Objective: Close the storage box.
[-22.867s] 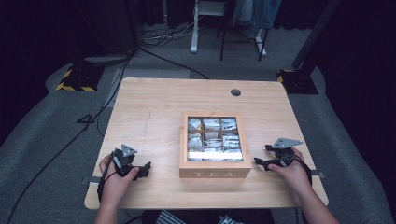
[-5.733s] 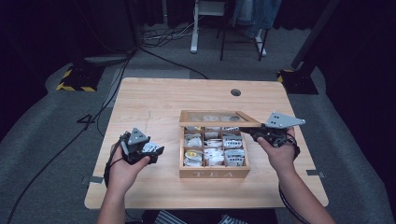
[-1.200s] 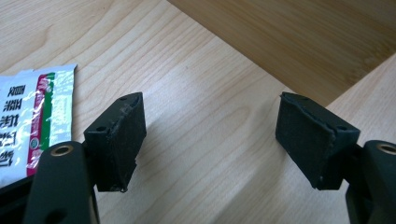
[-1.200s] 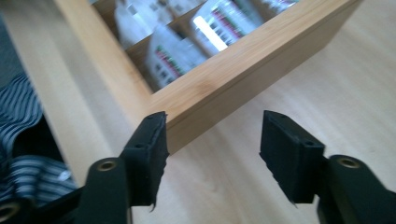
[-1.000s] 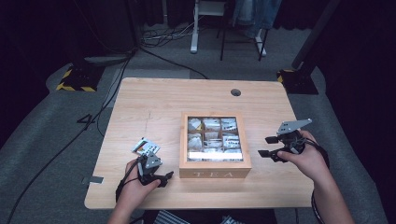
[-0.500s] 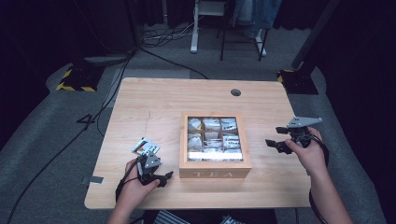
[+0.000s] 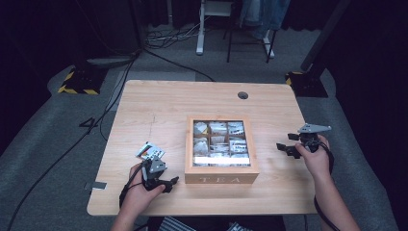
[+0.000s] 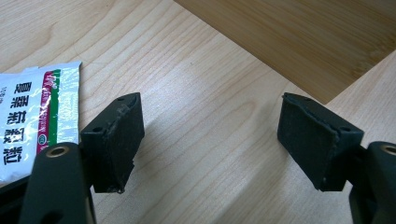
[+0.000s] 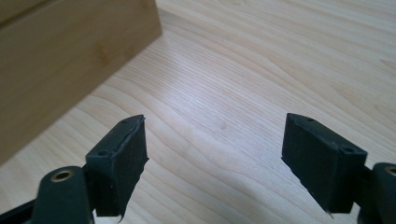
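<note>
With the lid down on the tea box [image 7: 221, 144], which sits mid-bench [image 7: 159, 106], the work looks nearly finished, and what remains is parking both hands cleanly. Right of the box, the right tongs [image 7: 285, 147] have just been opening and stand wide with nothing between them; lower them onto bare wood well clear of the box wall. Near the front edge, the left tongs [image 7: 172, 182] are likewise wide and empty. Just beside them lies the sachet [image 7: 150, 151], flat, left of the box; avoid brushing it when settling.
</note>
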The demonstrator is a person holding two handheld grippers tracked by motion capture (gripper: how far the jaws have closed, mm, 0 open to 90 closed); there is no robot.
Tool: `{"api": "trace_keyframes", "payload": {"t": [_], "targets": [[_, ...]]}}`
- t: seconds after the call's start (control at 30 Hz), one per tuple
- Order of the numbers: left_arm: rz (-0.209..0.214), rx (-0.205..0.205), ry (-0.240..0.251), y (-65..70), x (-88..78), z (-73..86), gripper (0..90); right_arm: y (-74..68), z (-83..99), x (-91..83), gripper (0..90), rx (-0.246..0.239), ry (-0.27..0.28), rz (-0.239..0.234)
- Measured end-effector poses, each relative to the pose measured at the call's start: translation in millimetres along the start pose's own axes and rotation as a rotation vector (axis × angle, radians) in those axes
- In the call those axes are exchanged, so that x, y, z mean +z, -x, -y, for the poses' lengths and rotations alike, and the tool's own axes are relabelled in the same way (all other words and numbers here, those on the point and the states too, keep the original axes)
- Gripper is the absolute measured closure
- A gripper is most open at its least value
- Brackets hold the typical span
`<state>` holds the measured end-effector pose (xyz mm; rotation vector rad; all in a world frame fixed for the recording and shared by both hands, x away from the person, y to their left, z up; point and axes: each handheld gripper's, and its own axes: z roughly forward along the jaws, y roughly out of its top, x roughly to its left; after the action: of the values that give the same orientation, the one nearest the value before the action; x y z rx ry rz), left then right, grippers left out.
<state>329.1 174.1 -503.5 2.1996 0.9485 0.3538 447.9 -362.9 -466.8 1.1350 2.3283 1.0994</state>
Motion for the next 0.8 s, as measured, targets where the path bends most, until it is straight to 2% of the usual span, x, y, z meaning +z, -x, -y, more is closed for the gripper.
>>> {"api": "trace_keyframes", "payload": {"t": [0.2,0.6,0.7,0.77,0.8], "targets": [[0.002,-0.001,0.0,-0.1,0.3,-0.2,23.3,7.3,12.3,10.7,22.6,-0.002,0.002,0.025],[-0.001,-0.008,-0.001,0.1,1.6,-1.4,22.6,6.3,20.1,21.9,21.9,-0.02,-0.023,0.05],[-0.001,-0.005,-0.003,-0.2,2.2,-2.3,22.0,5.7,21.7,23.9,17.7,-0.022,-0.037,0.065],[-0.002,-0.006,-0.002,-0.2,2.8,-2.5,21.8,5.6,22.8,24.8,16.0,-0.015,-0.056,0.076],[0.0,-0.005,-0.002,-0.4,3.3,-3.0,21.4,6.5,24.6,25.5,14.8,0.016,-0.053,0.079]]}}
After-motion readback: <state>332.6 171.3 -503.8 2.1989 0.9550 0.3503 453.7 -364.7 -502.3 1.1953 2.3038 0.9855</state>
